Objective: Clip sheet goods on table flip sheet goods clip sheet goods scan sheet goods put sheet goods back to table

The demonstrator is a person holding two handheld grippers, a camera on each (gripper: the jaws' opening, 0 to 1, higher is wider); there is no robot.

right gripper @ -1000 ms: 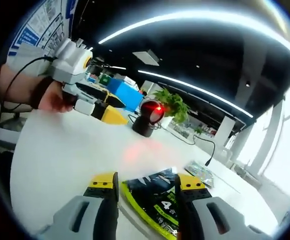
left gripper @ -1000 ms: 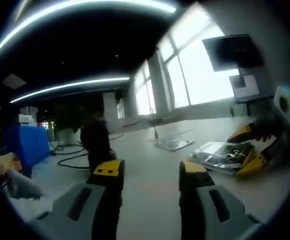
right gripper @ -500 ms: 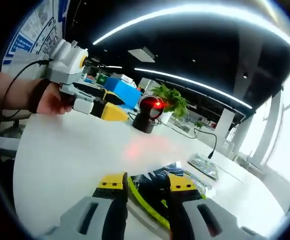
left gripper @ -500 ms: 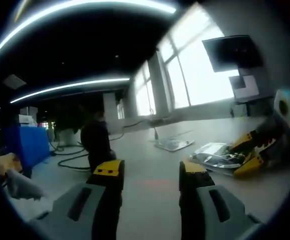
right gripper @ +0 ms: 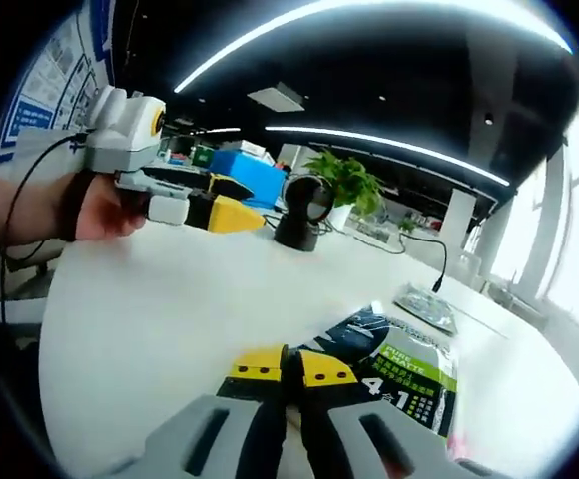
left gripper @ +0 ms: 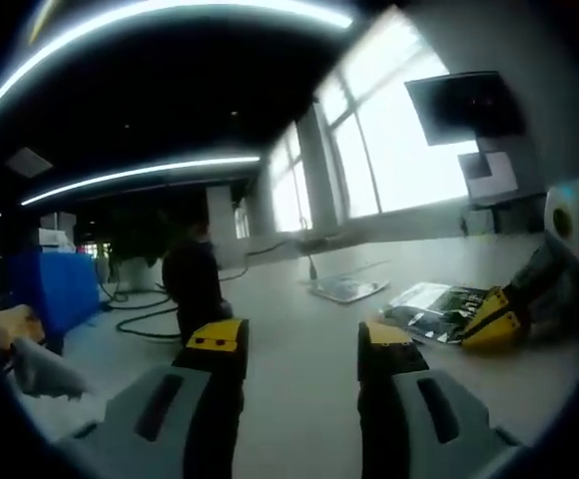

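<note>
Lying flat on the white table [right gripper: 140,329], the sheet goods [right gripper: 401,364] are a dark packet with a green panel printed "4" and "1"; the packet sits just ahead and to the right of the right gripper [right gripper: 281,365] in the right gripper view. That gripper's 2 yellow-tipped jaws are pressed almost together, and the packet's near edge runs in behind them; whether the edge is actually caught between the tips I cannot tell. In the left gripper view the right gripper [left gripper: 496,317] comes in from the right, its yellow tips low against the packet [left gripper: 437,307] on the table [left gripper: 299,349].

The left gripper [left gripper: 300,342] has its jaws spread wide with bare table between them. In the right gripper view it [right gripper: 215,208] hovers over the far left of the table, held by a hand [right gripper: 100,207] with a dark cable running back along the wrist.

A dark scanner [right gripper: 304,208] on a stand rests further back on the table, with a green plant [right gripper: 344,182] and a blue box [right gripper: 250,170] behind it. Another flat packet [right gripper: 424,304] lies near a black cable [right gripper: 431,261].
</note>
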